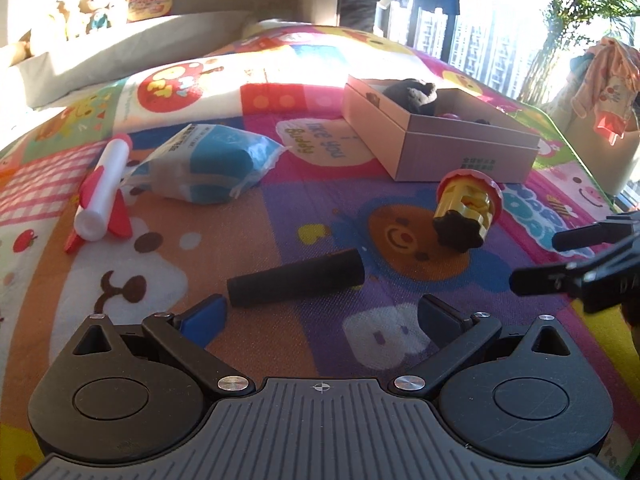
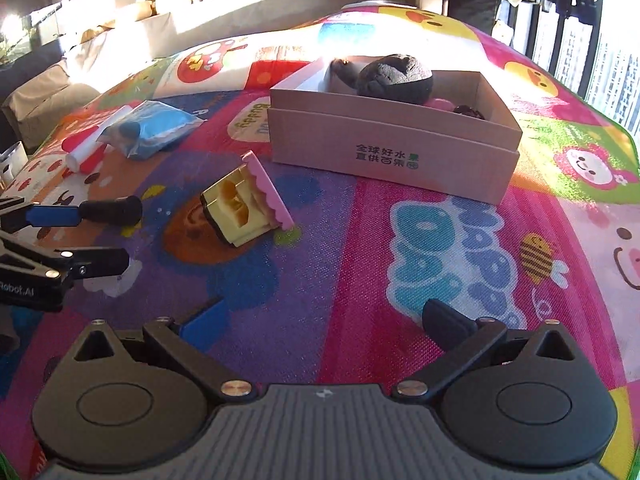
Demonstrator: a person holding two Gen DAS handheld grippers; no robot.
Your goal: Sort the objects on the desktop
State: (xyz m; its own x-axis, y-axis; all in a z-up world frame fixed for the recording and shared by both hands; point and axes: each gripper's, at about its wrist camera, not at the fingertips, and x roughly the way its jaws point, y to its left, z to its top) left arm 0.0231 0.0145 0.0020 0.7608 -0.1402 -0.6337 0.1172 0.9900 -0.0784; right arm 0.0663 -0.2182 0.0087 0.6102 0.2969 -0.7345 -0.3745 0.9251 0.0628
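a black cylinder [image 1: 296, 282] lies on its side on a colourful play mat [image 1: 304, 208], just ahead of the left gripper [image 1: 320, 320], whose fingers are spread wide with nothing between them. the cylinder's near end sits close to the blue finger [image 1: 204, 318]. beyond it, toward the mat's right side, a yellow toy [image 1: 466, 210] with a pink scalloped rim and a black base lies tipped over. behind that stands an open cardboard box [image 1: 436, 140] holding a dark plush [image 1: 412, 94] and a few small items too hidden to tell. toward the mat's left side lie a blue packet [image 1: 208, 164] and, beside it, a white and red rocket [image 1: 104, 190]. the right gripper [image 2: 320, 320] hovers over the mat's right part, fingers released and empty, well apart from the toy. sunlight washes the mat's far edge.
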